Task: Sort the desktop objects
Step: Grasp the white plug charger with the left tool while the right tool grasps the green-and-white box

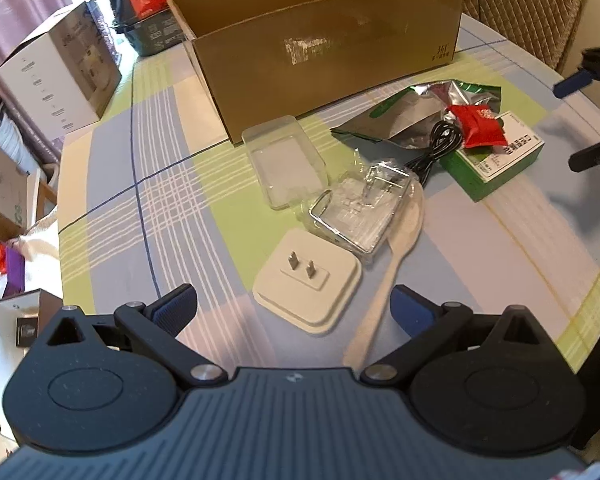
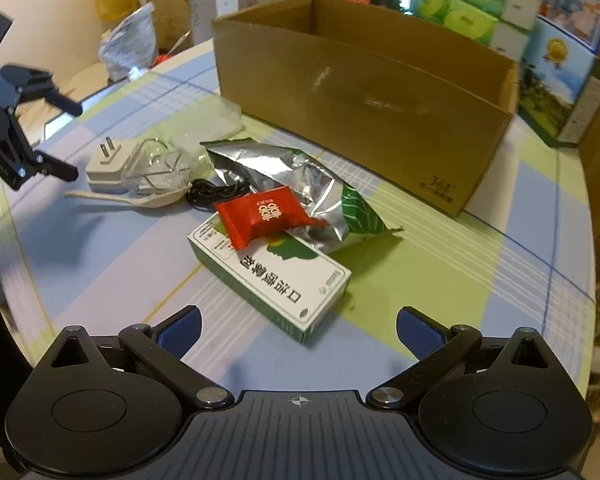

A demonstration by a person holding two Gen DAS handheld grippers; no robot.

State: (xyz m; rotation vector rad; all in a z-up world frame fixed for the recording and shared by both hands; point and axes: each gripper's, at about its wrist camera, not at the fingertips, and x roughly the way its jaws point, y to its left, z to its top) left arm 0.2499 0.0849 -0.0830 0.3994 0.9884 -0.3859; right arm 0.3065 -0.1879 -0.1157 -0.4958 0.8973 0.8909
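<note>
Tools gape wide and empty: left tool [image 1: 294,308] over white charger [image 1: 307,286], right tool [image 2: 298,330] near green box [image 2: 270,276].

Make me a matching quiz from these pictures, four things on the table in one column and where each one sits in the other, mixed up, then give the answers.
Things:
1. red packet
2. plug adapter
3. black cable
4. cardboard box

Places:
A. at the back of the table, open on top
B. on the green and white box
C. nearest the left gripper, prongs up
D. coiled between the foil bag and the clear plastic case

Pairs: 1-B, 2-C, 3-D, 4-A
</note>
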